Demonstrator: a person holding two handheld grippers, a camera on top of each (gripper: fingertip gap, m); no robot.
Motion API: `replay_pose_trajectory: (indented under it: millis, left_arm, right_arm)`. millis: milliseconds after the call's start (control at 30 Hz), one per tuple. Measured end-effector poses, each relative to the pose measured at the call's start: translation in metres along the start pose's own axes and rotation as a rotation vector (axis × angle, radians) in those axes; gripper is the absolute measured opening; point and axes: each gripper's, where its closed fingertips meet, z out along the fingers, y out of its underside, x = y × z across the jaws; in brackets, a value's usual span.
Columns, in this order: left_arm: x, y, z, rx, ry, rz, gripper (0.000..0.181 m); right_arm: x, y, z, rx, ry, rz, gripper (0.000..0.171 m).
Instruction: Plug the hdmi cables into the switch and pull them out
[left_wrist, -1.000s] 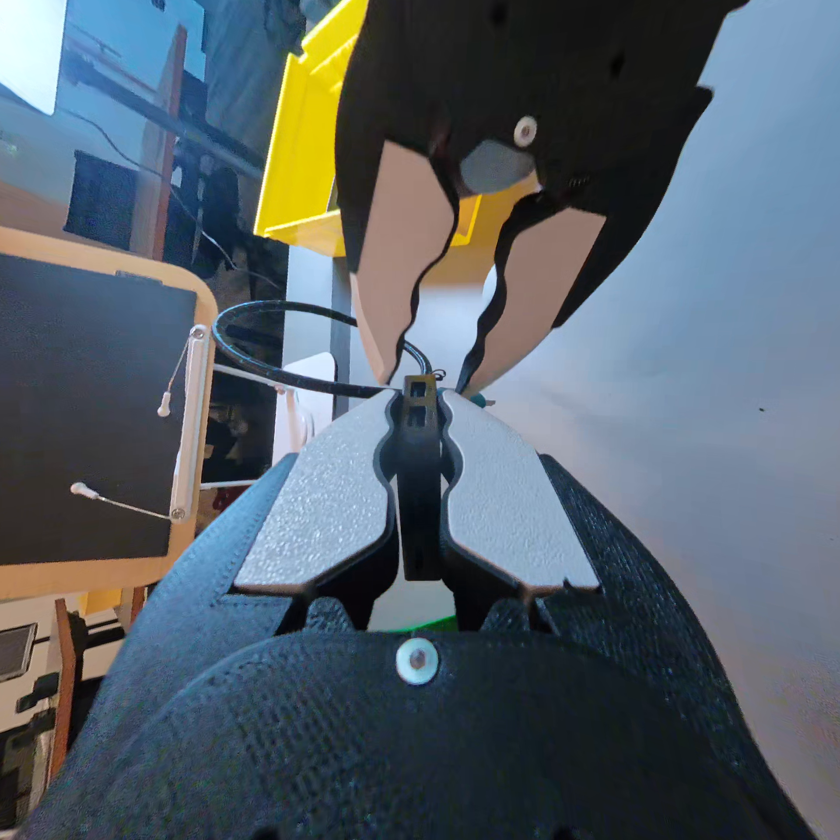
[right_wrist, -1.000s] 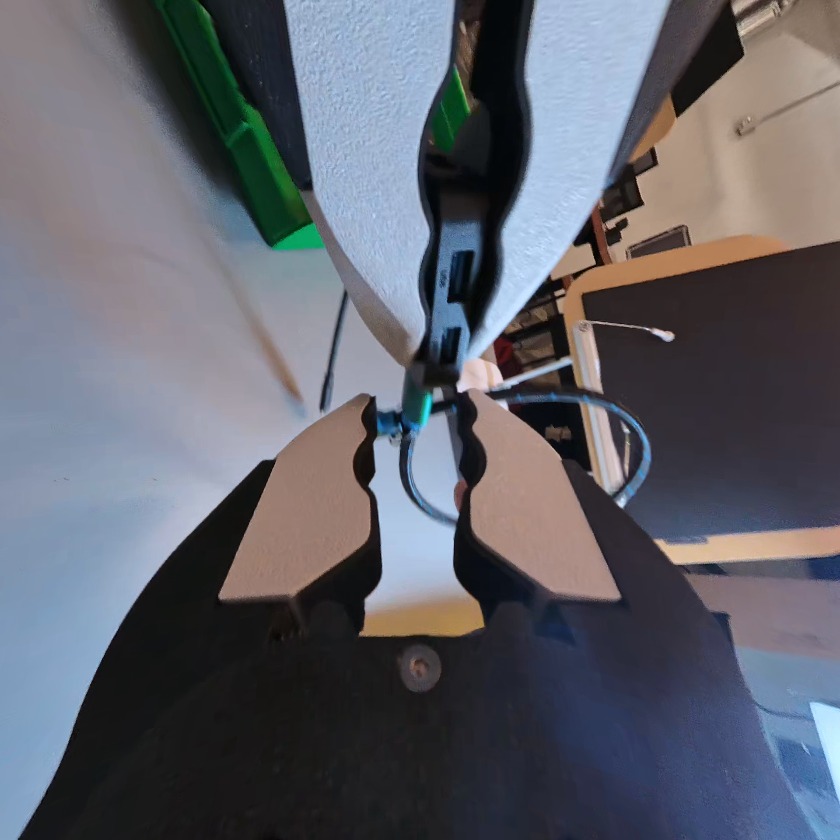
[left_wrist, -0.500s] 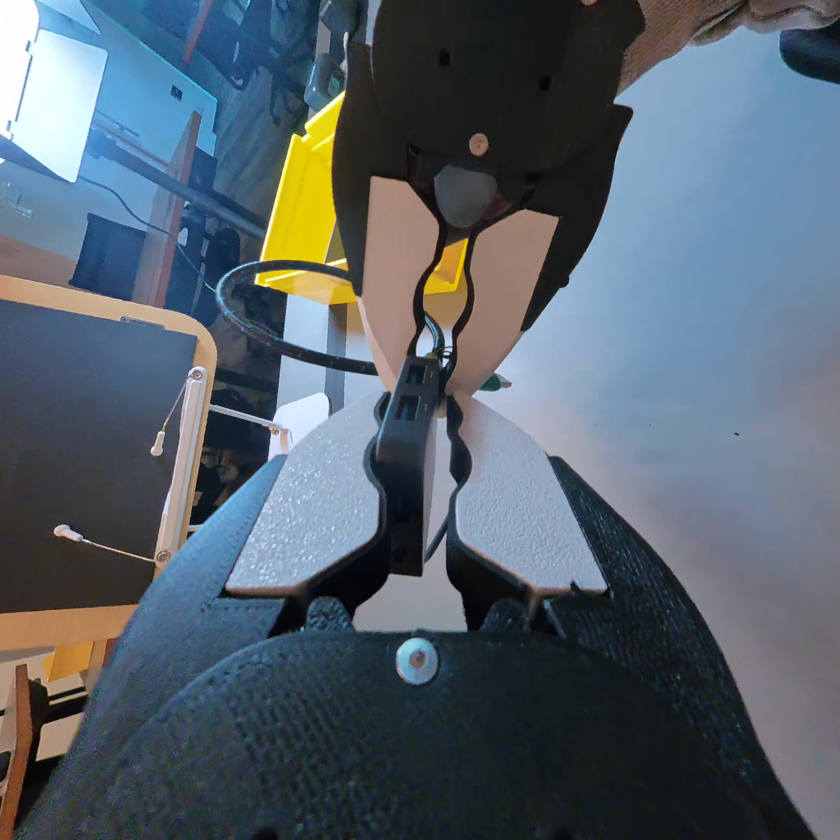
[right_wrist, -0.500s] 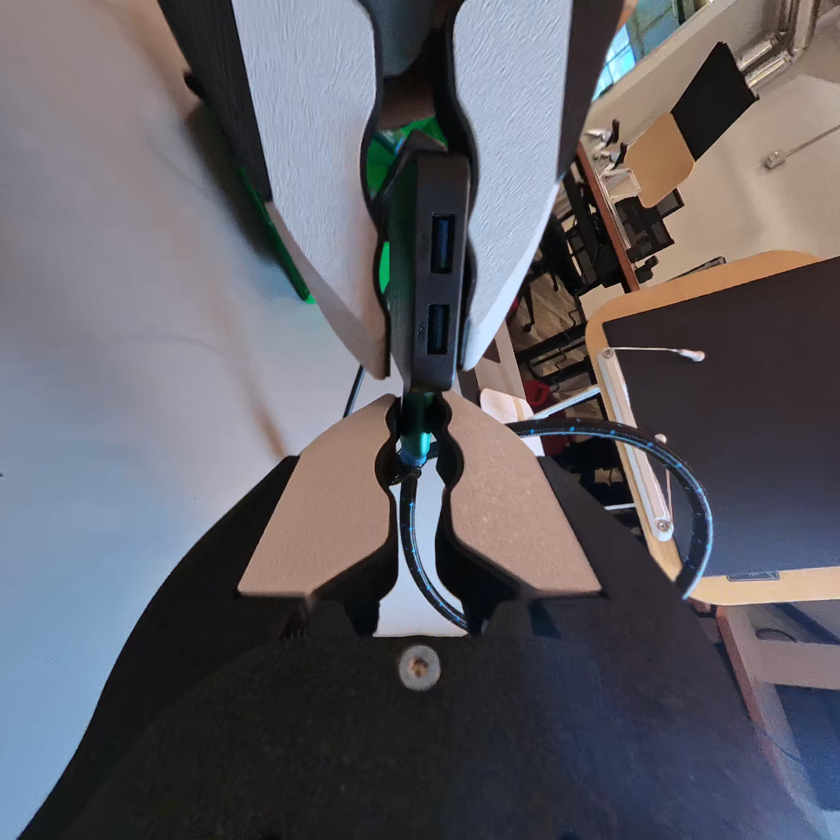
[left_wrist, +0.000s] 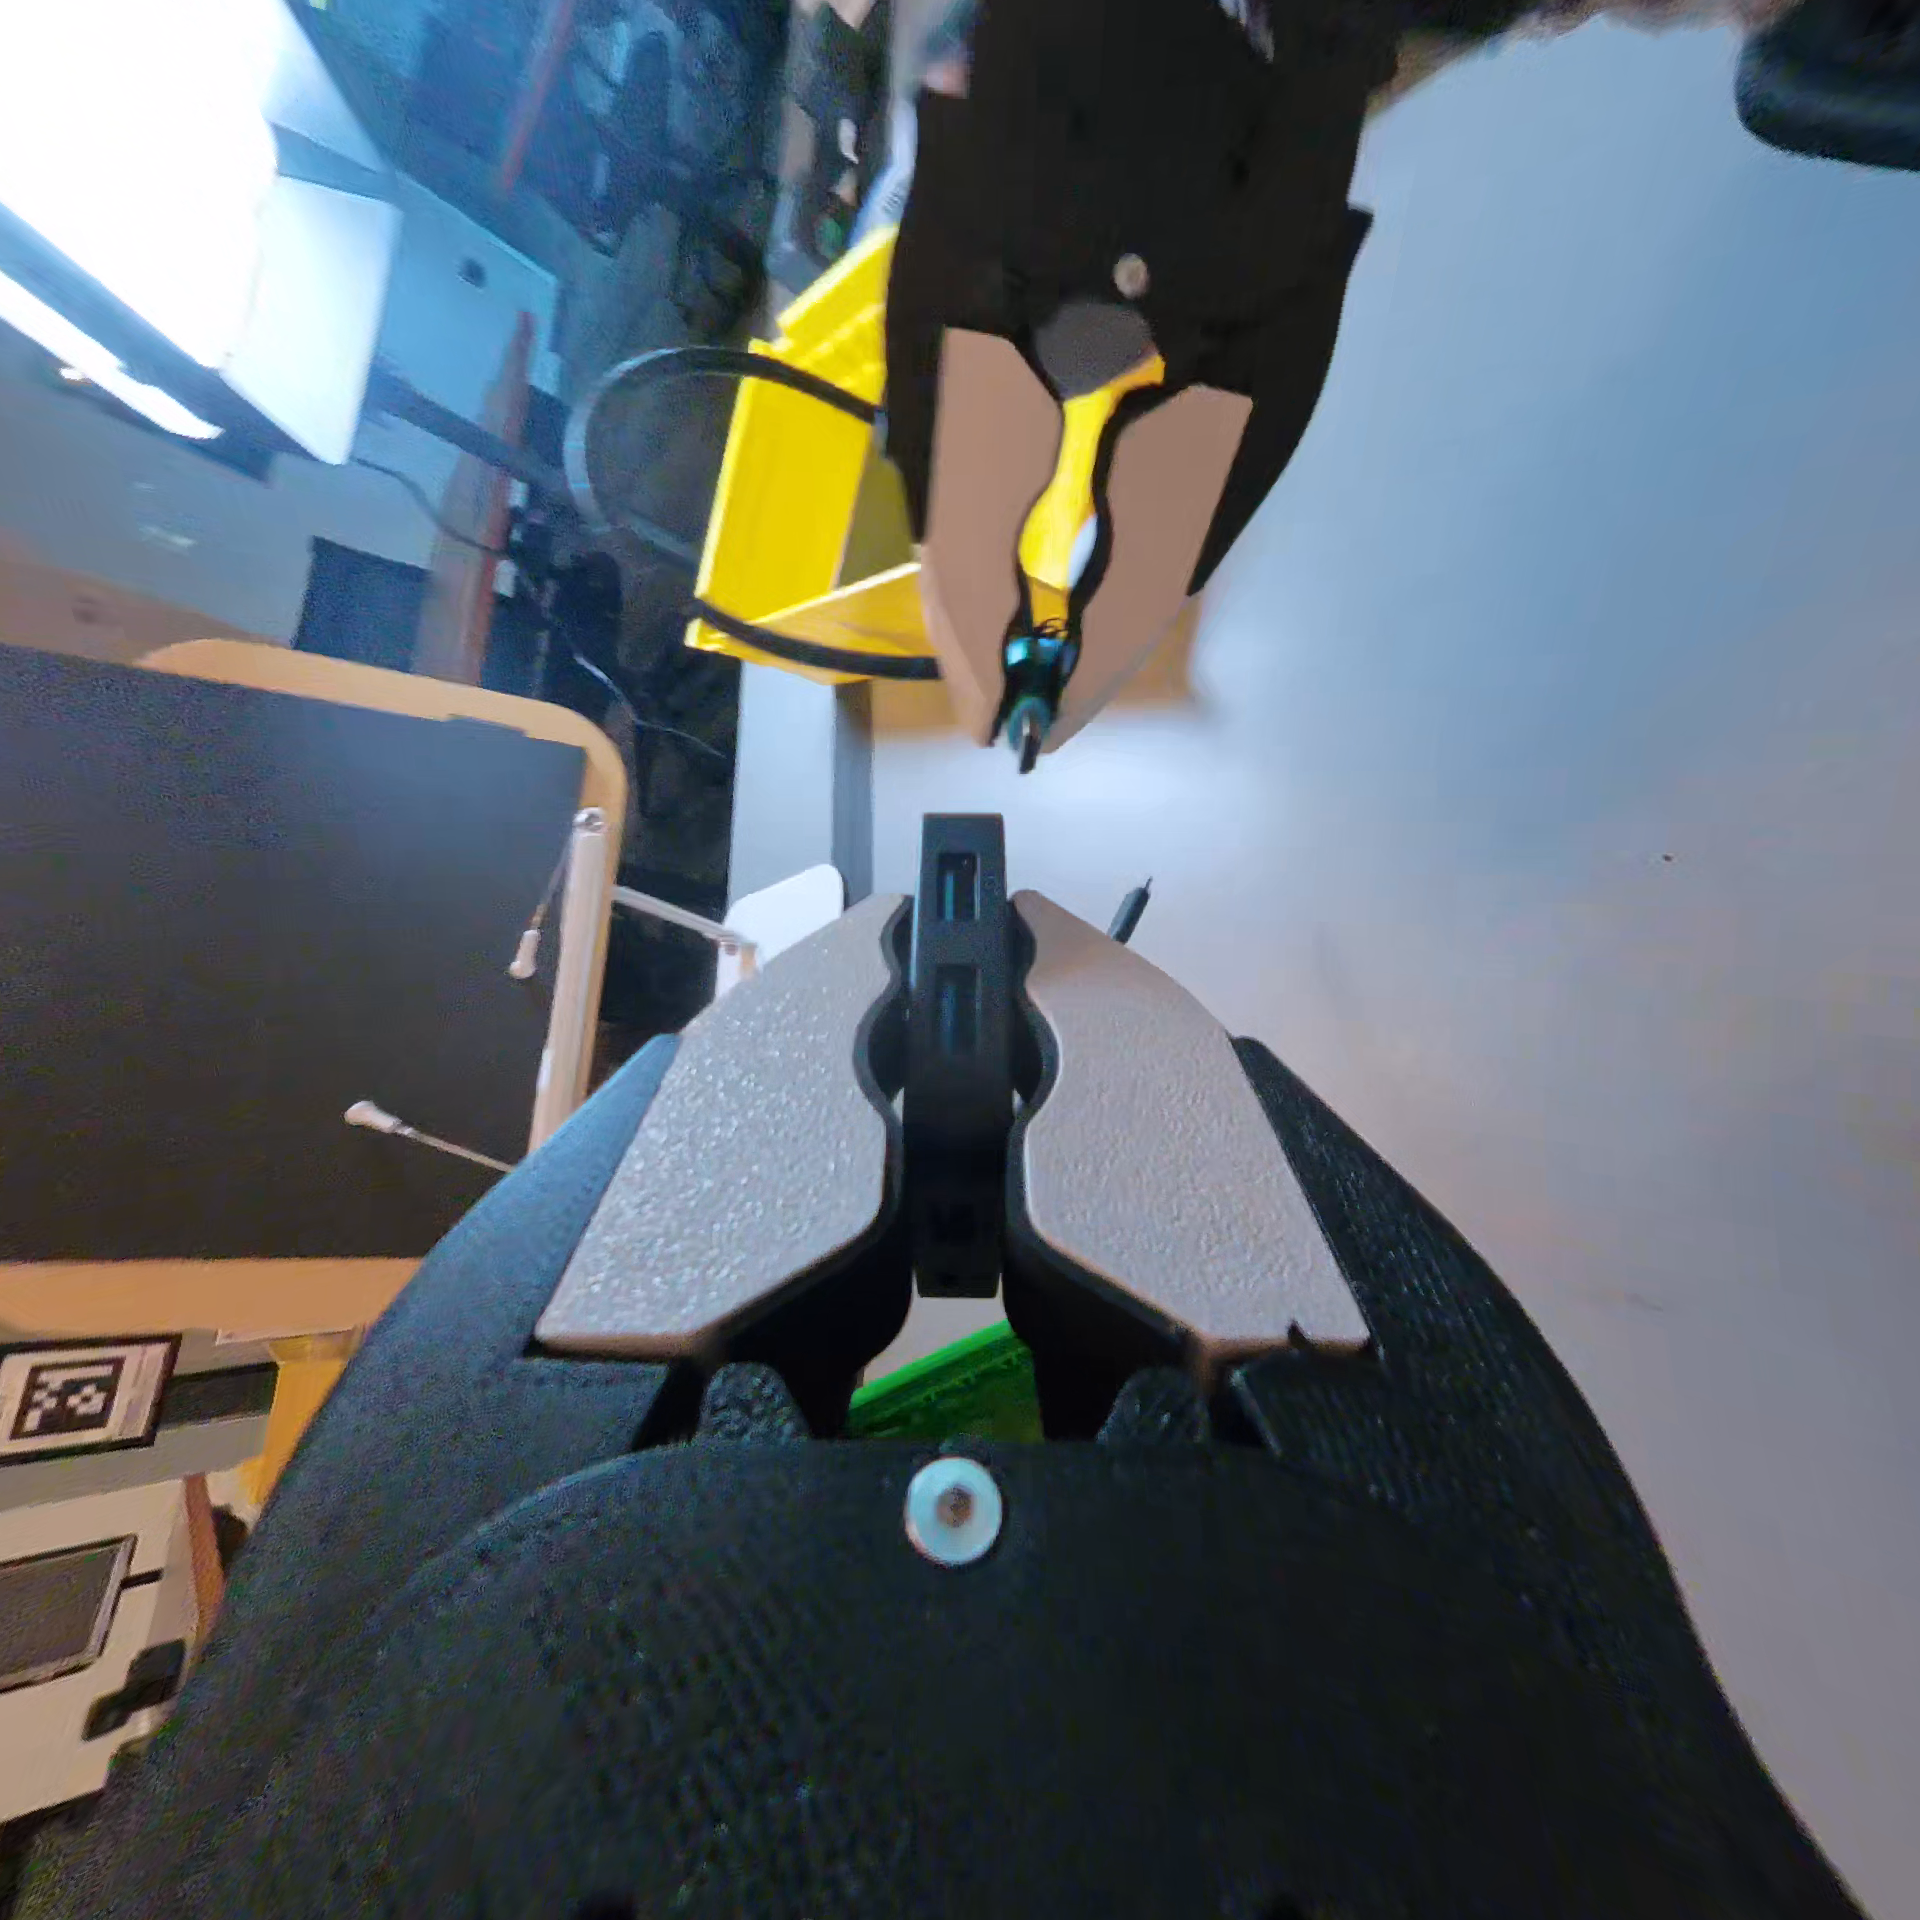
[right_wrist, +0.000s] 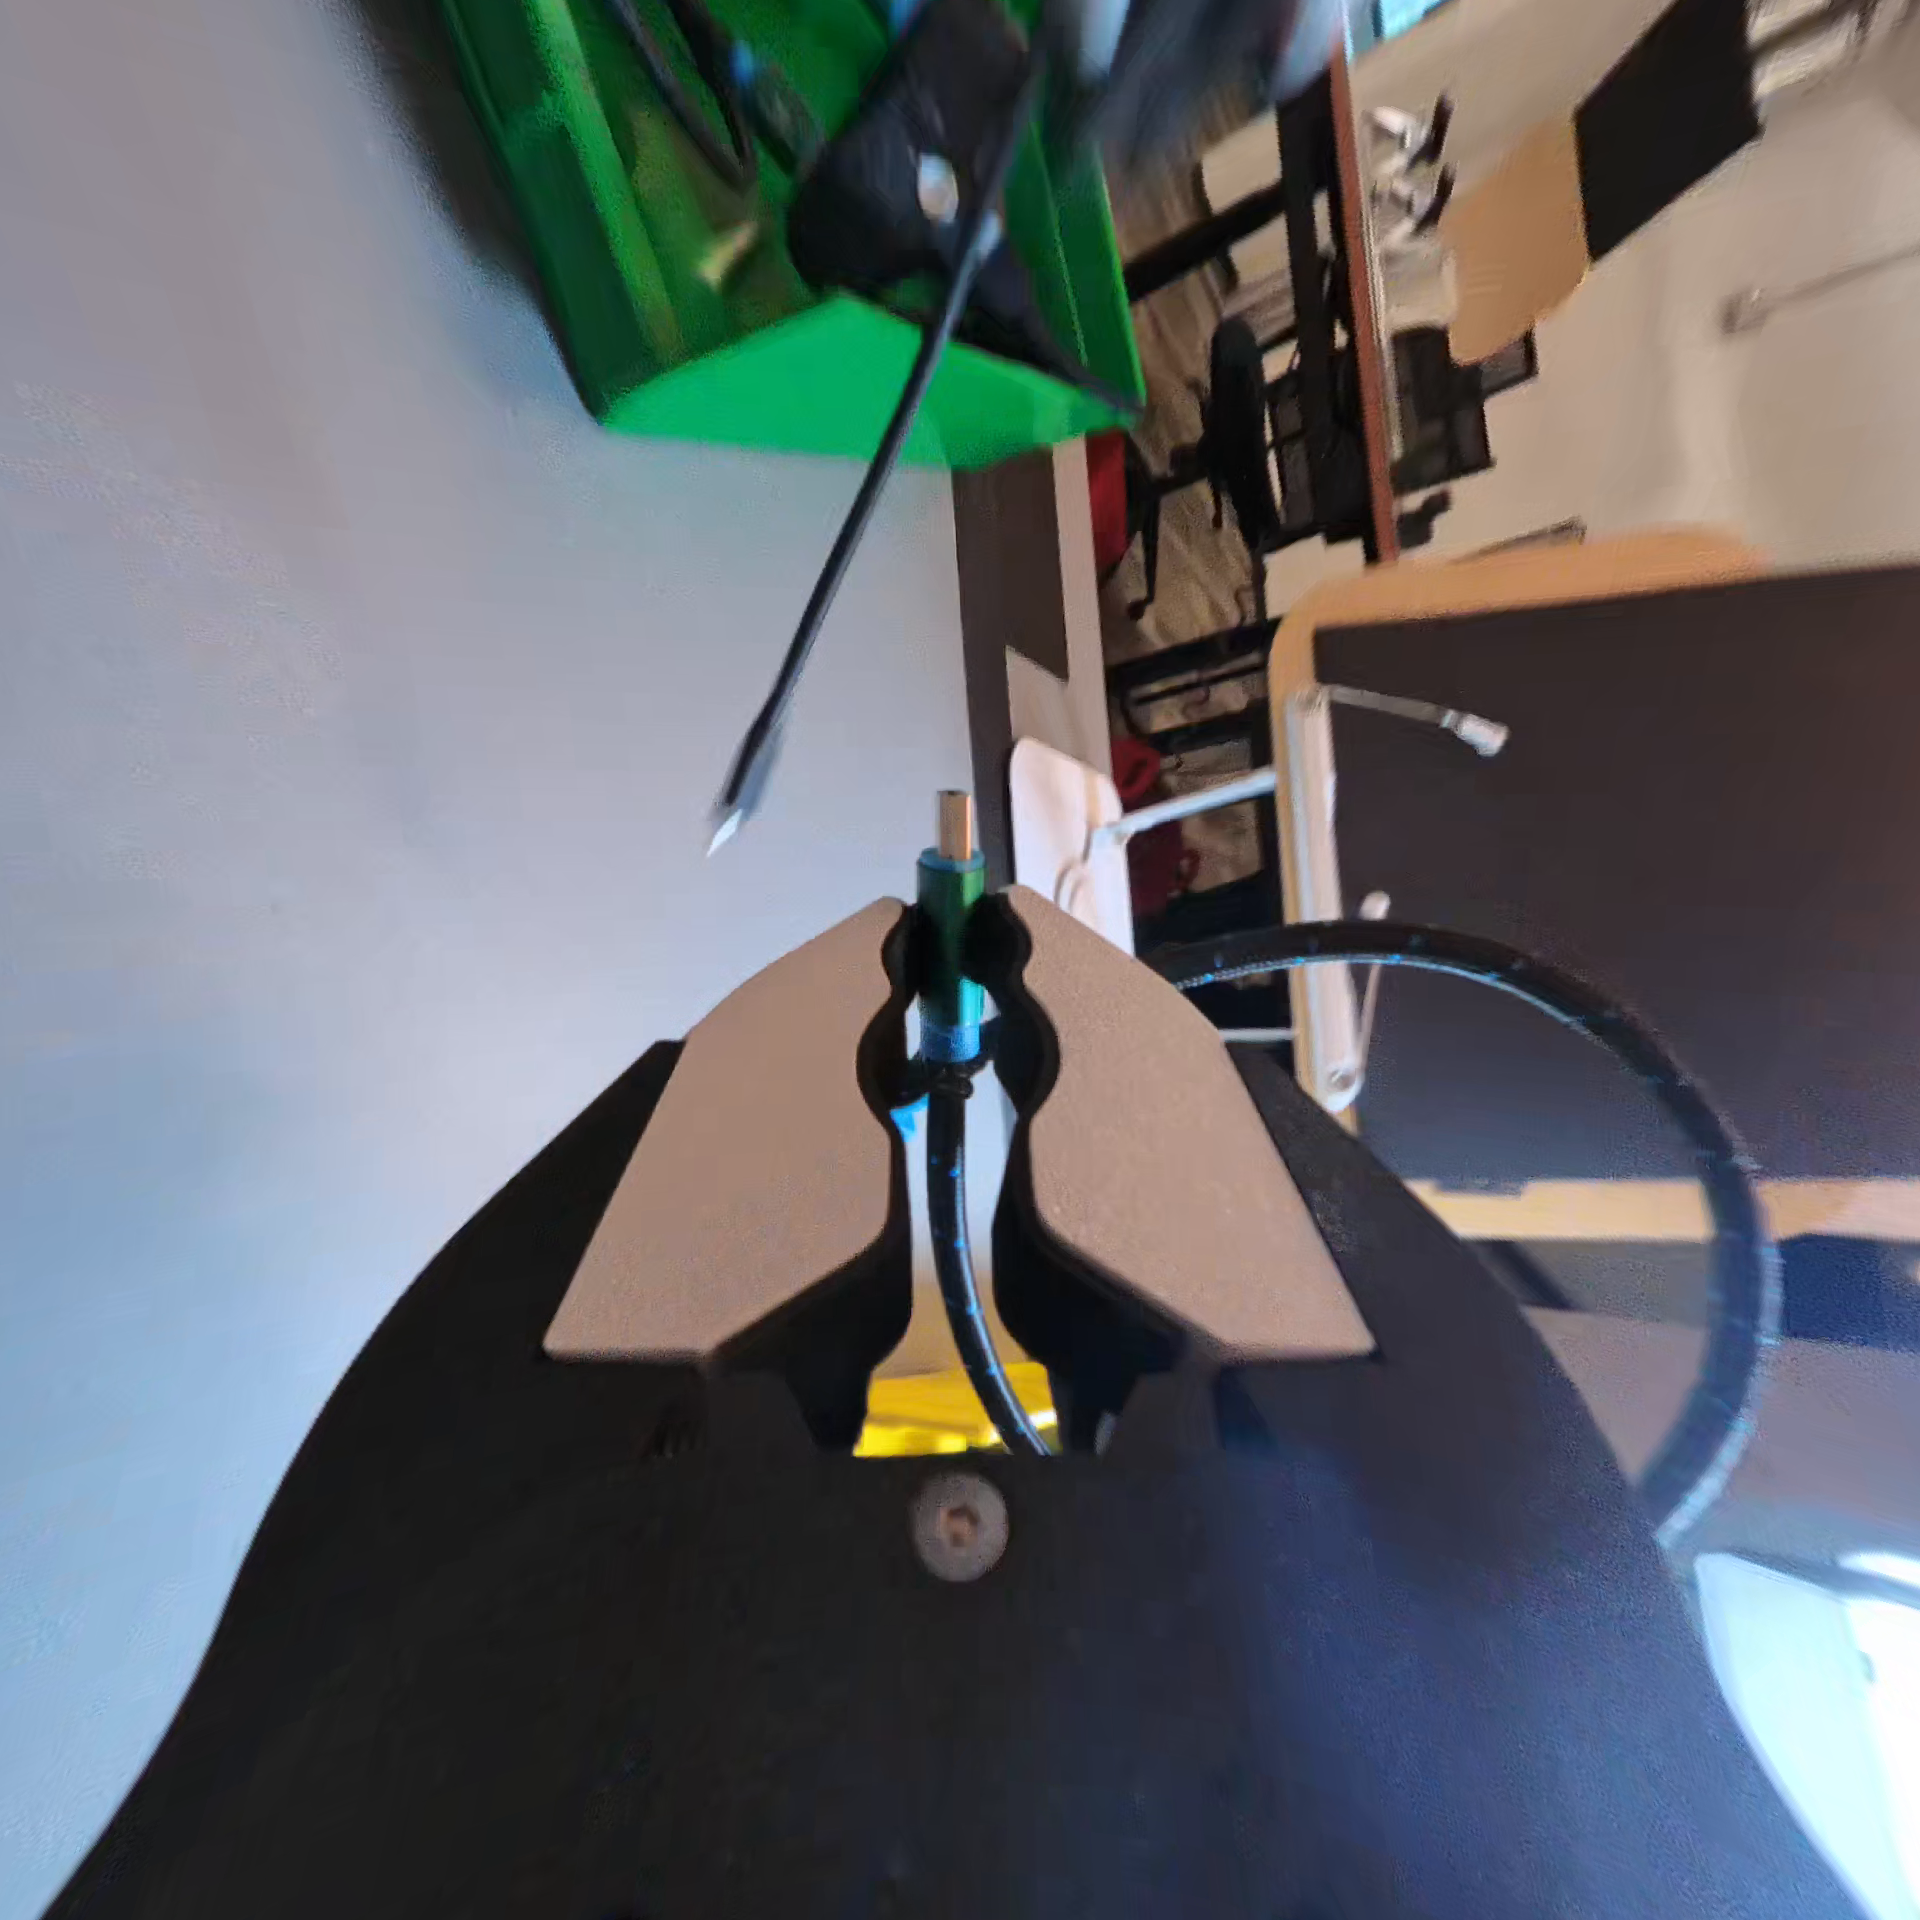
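Note:
My left gripper (left_wrist: 958, 904) is shut on the black switch (left_wrist: 961, 1049), which stands upright between the pads with its two ports facing out. My right gripper (right_wrist: 951, 899) is shut on the green and blue plug (right_wrist: 945, 940) of a black cable (right_wrist: 1621, 1049); the plug's metal tip (right_wrist: 954, 826) sticks out free. In the left wrist view the right gripper (left_wrist: 1023, 732) hangs a short way above and beyond the switch, with the plug (left_wrist: 1034, 675) out of the port. A thin black lead with a small plug (right_wrist: 748, 790) dangles near the right gripper.
Both grippers are over a pale grey table (left_wrist: 1507, 831). A yellow bin (left_wrist: 810, 520) stands behind the right gripper and a green bin (right_wrist: 831, 395) behind the left one. A black board with a wooden rim (left_wrist: 260, 935) stands past the table edge. Some 11 centimeters of space lies between my two pairs of fingers.
Half a second ago the plug sat in the switch's end. Now the plug is out and the two grippers have drawn apart, each still gripping its own part.

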Motion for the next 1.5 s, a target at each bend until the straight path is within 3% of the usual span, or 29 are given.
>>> replay_pose_trajectory:
  millis: [100,167,267,500,667,833,1133,1300,1400,1500]
  left_arm:
    - [-0.033,-0.001,-0.058,0.135,-0.143,-0.098,0.014]
    - [-0.053,-0.001,-0.088,0.207,-0.255,-0.13,0.014]
    - [-0.061,-0.009,-0.107,0.312,-0.296,-0.158,0.014]
    - [-0.058,-0.017,-0.083,0.299,-0.286,-0.145,0.014]
    - [-0.056,-0.017,-0.066,0.29,-0.261,-0.157,0.015]
    - [-0.053,-0.018,-0.058,0.284,-0.244,-0.157,0.014]
    - [-0.046,-0.021,-0.047,0.269,-0.215,-0.145,0.014]
    - [-0.044,-0.023,-0.041,0.269,-0.202,-0.14,0.014]
    - [-0.041,-0.025,-0.036,0.276,-0.19,-0.144,0.014]
    - [-0.036,-0.027,-0.03,0.281,-0.169,-0.145,0.014]
  right_arm:
    - [0.024,0.025,-0.01,0.089,0.003,0.282,0.013]
    - [0.053,0.037,-0.026,0.106,0.096,0.365,0.013]
    - [0.086,0.066,-0.051,0.034,0.24,0.424,0.013]
    - [0.117,0.142,-0.086,-0.084,0.385,0.719,0.012]
    - [0.108,0.189,-0.079,-0.171,0.385,0.914,0.012]
    - [0.089,0.204,-0.056,-0.171,0.308,1.045,0.012]
    - [0.073,0.219,-0.043,-0.23,0.271,1.109,0.013]
    - [0.092,0.208,-0.055,-0.161,0.342,1.093,0.031]
    - [0.115,0.174,-0.072,0.012,0.377,1.041,0.033]
    - [0.127,0.104,-0.087,0.256,0.302,0.926,0.033]
